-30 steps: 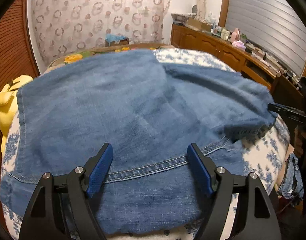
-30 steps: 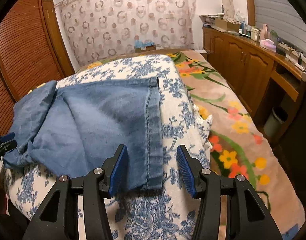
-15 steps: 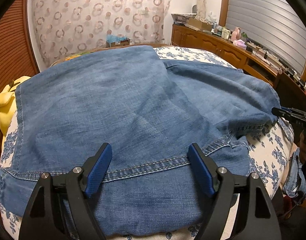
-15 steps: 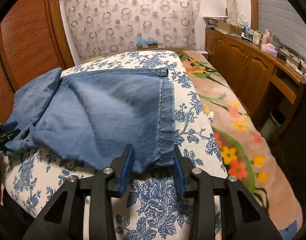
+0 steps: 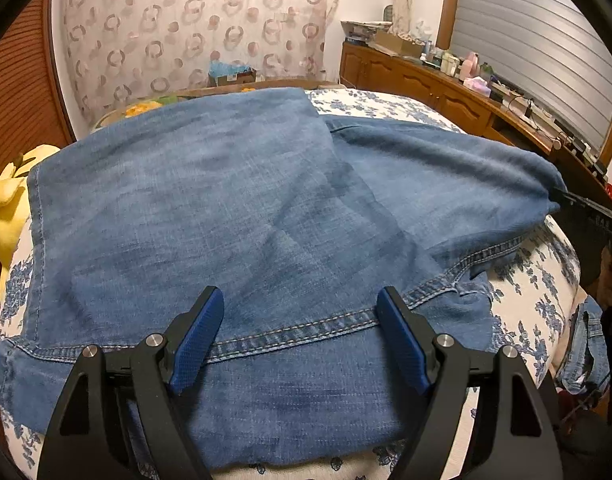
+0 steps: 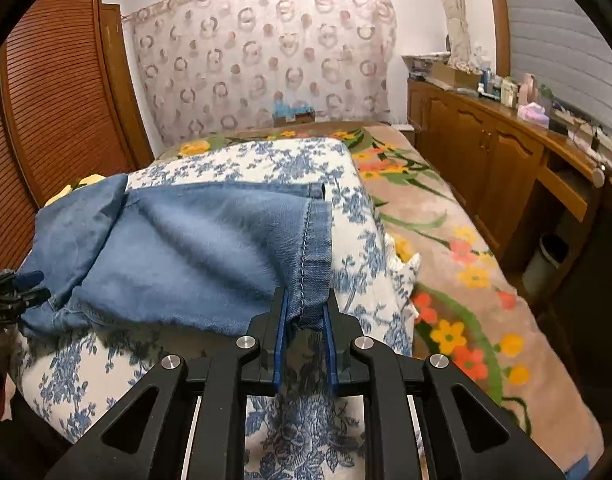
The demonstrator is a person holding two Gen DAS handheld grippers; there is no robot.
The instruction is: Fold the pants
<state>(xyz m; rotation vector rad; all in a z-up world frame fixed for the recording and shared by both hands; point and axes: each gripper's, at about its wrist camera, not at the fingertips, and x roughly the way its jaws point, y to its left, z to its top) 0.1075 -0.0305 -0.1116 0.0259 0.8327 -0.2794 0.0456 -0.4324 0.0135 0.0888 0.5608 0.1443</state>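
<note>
**Denim hem pinched, waistband not yet taken**

Blue denim pants (image 5: 266,216) lie spread across the floral bed (image 6: 357,208), their long axis running sideways between the two hands. The right gripper (image 6: 305,320) sits at the leg-hem end (image 6: 315,248), its jaws having just been closing, now clamped on the stitched hem corner, which is drawn up between the blue pads. The left gripper (image 5: 300,332) hovers over the waistband seam (image 5: 306,330) at the opposite end, jaws standing wide apart, the cloth below them but not pinched. The coming fold likely turns on carrying the hem along that long axis toward the waistband, so the right hand is the nearer worker; the left probably needs to grip or pin its end first.
</note>
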